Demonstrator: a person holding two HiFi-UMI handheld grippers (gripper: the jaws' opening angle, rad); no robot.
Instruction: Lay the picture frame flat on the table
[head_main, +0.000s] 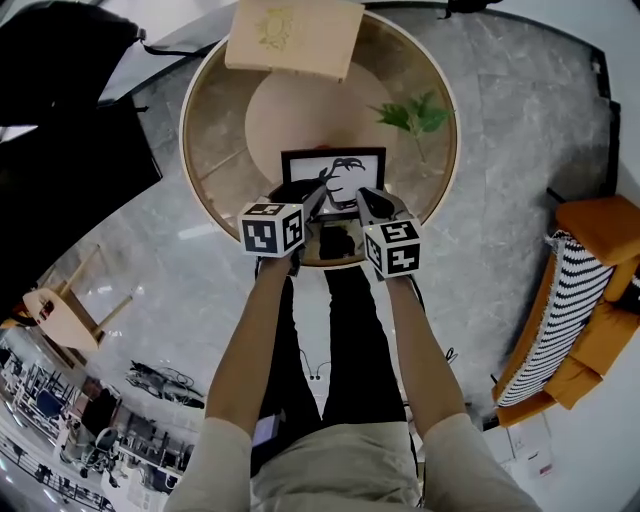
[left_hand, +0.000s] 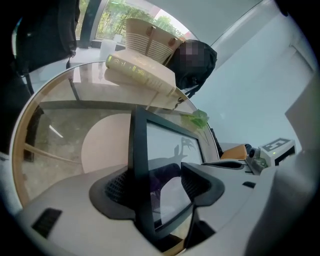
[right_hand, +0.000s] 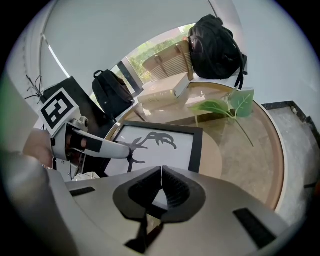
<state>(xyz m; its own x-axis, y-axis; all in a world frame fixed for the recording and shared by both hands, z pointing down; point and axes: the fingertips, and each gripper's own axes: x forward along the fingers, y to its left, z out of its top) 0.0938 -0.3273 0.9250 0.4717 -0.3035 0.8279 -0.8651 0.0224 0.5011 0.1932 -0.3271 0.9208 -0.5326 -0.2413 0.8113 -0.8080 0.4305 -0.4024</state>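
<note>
The left gripper (left_hand: 157, 177) has its fingers released astride one edge of the picture frame (head_main: 345, 175) on the round tabletop (head_main: 215, 150), while the right gripper (right_hand: 161, 172) keeps its fingers clenched together on nothing.

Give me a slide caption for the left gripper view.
Left gripper, jaws open, straddling the black picture frame edge on the round table.

table (head_main: 215, 150): round, glass-topped | on it: book (head_main: 293, 35); leafy sprig (head_main: 415, 115); picture frame (head_main: 333, 170), apparently lying flat

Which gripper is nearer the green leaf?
Right. The right gripper is at the picture frame's right side, short of the leaf; the left gripper straddles its edge farther left.
</note>
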